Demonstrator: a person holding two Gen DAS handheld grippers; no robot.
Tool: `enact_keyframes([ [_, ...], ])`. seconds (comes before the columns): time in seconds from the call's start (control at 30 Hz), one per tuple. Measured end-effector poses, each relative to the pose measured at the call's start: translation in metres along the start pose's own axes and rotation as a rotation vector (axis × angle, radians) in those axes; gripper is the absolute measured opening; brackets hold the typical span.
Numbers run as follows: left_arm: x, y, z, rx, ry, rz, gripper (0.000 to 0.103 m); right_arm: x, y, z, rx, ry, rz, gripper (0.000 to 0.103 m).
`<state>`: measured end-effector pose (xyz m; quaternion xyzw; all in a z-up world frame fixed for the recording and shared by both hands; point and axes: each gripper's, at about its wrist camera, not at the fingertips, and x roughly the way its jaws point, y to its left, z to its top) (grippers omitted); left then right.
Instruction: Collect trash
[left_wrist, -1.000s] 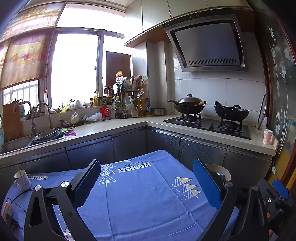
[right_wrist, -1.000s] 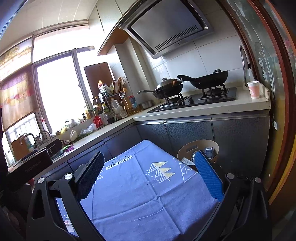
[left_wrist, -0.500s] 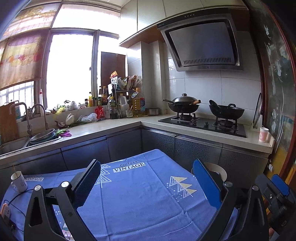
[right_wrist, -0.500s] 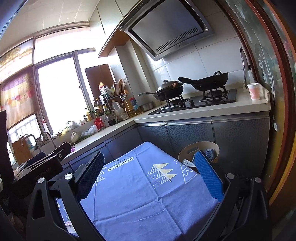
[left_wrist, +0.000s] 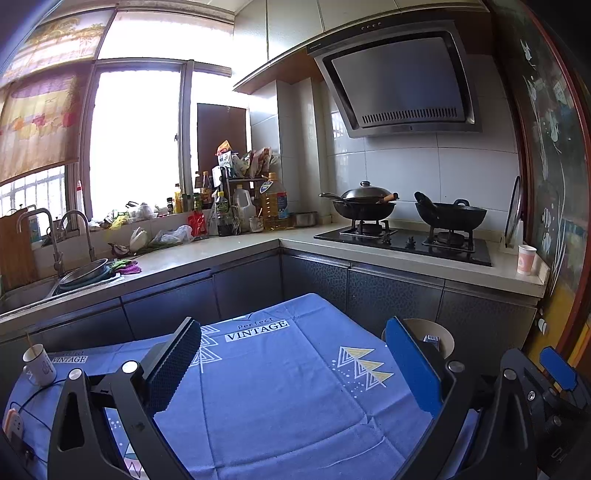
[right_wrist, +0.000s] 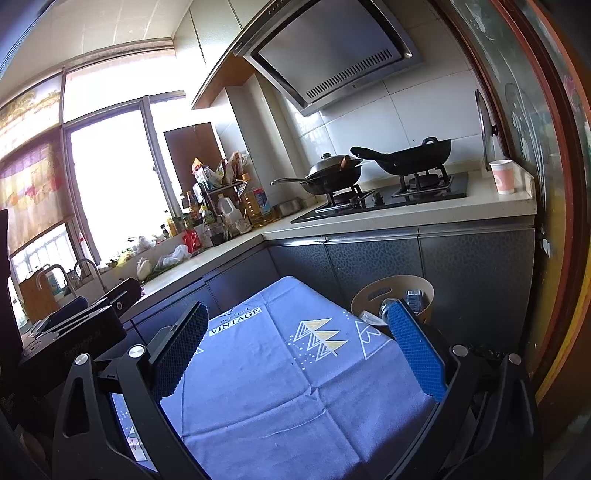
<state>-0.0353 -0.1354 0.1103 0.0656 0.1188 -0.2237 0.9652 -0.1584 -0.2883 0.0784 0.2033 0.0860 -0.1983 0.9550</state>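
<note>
A tan waste bin (right_wrist: 391, 295) stands on the floor beyond the table's far right corner, with a small carton and other litter inside; it also shows in the left wrist view (left_wrist: 439, 334). My left gripper (left_wrist: 295, 365) is open and empty above the blue tablecloth (left_wrist: 280, 387). My right gripper (right_wrist: 295, 358) is open and empty above the same cloth (right_wrist: 288, 380), with its blue right finger (right_wrist: 415, 350) in front of the bin. The right gripper's body shows at the left view's lower right edge (left_wrist: 546, 402).
A white mug (left_wrist: 38, 363) stands at the table's far left corner beside a cable and power strip (left_wrist: 13, 424). A paper cup (right_wrist: 503, 176) sits at the counter's right end by the stove with two woks (left_wrist: 369, 206). Bottles, bags and a sink (left_wrist: 85, 271) line the counter.
Both views have shifted slightly, the left gripper drifting a little to the left and back. Both grippers stay open and empty.
</note>
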Motion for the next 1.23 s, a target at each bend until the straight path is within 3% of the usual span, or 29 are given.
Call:
enact_keyframes([
  [0.5, 0.006, -0.01, -0.004, 0.024, 0.028, -0.015, 0.099, 0.004, -0.01, -0.001, 0.019, 0.014, -0.013, 0.097],
  [0.9, 0.002, -0.015, -0.004, 0.037, 0.006, -0.01, 0.099, 0.004, -0.01, -0.001, 0.024, 0.016, -0.016, 0.097],
  [1.23, 0.009, -0.014, -0.007, 0.016, 0.047, -0.027, 0.099, 0.008, -0.014, -0.003, 0.021, 0.022, -0.017, 0.097],
])
